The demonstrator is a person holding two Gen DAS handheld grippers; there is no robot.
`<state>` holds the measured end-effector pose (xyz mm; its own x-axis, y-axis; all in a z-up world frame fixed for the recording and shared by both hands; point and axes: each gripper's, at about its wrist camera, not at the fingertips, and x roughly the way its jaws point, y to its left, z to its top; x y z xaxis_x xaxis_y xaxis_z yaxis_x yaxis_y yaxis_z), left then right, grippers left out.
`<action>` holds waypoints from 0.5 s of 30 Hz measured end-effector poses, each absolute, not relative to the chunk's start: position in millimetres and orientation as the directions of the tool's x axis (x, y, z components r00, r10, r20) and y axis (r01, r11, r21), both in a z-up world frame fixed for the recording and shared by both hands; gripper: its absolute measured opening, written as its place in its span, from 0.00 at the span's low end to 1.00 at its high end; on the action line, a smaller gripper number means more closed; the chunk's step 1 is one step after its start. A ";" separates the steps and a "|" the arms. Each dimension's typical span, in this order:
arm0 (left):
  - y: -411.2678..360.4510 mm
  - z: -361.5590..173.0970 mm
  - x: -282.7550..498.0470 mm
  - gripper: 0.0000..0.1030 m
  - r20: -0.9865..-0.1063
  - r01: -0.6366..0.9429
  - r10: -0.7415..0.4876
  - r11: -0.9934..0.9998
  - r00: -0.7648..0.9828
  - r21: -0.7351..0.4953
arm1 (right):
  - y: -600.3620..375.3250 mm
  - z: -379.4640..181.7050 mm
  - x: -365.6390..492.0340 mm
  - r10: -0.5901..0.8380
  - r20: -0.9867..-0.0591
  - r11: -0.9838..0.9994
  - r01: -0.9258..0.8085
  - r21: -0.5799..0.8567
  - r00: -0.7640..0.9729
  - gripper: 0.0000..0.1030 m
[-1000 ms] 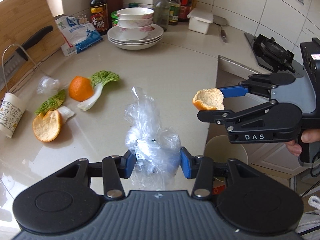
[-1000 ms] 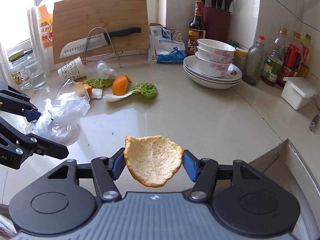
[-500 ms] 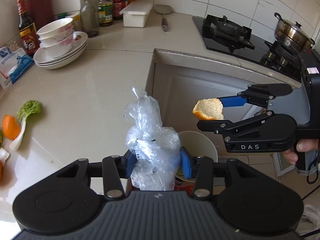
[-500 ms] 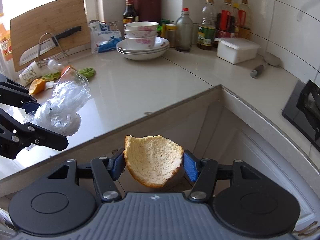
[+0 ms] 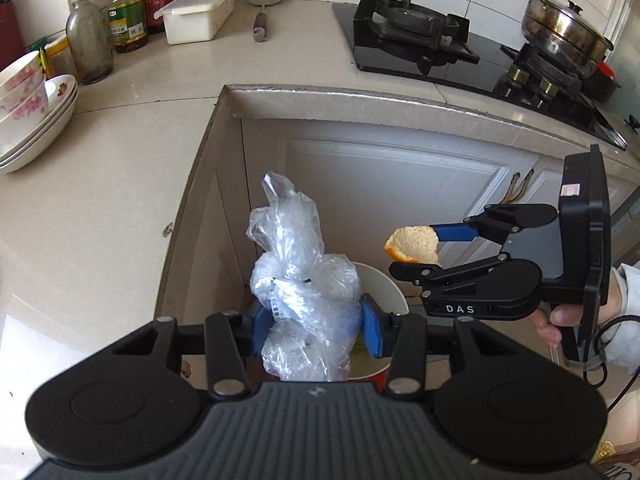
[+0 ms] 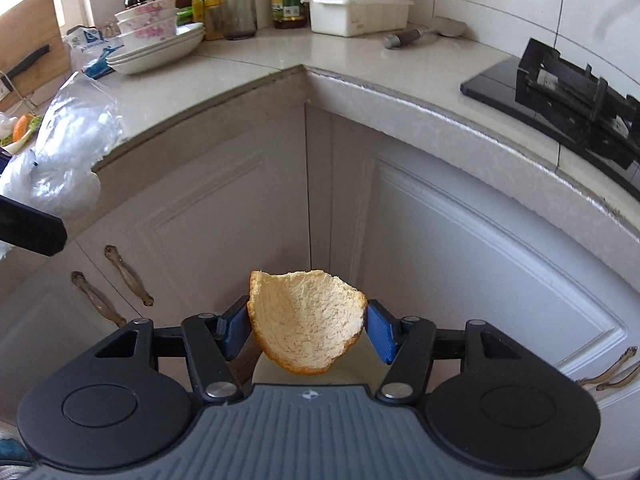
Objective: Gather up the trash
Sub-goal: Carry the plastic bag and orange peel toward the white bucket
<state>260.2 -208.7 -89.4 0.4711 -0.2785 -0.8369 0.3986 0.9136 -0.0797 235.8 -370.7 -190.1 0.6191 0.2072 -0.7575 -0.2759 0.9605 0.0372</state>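
So the left gripper (image 5: pixel 314 330) has its blue fingers (image 5: pixel 370 330) pinching a crumpled clear plastic bag (image 5: pixel 298 276), which sticks up past the fingertips. Just below and behind it sits a white bin (image 5: pixel 386 294), down in front of the cabinet doors (image 5: pixel 384 184). The right gripper (image 6: pixel 306 330) is pinching a cupped orange peel (image 6: pixel 306 320) between its fingers, pith side facing the camera, off the counter (image 5: pixel 100 200) edge.

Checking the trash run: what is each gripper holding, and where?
Left gripper pinches the crumpled plastic bag across its lower bulge. Right gripper clamps the orange peel by its opposite edges.
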 end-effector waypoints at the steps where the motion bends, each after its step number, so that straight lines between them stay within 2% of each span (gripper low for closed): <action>1: -211.2 -92.9 262.3 0.43 -0.840 0.398 -0.275 0.914 0.468 -0.077 | -374.4 -198.5 239.6 0.201 -0.764 0.964 -0.264 0.041 0.613 0.63; 11: -227.2 -123.8 276.5 0.43 -0.875 0.359 -0.227 0.931 0.428 -0.066 | -390.1 -273.8 262.3 0.181 -0.820 0.978 -0.190 0.090 0.543 0.65; 15: -233.6 -133.7 280.8 0.43 -0.885 0.365 -0.214 0.929 0.414 -0.054 | -391.2 -282.5 260.8 0.176 -0.811 0.980 -0.178 0.090 0.558 0.91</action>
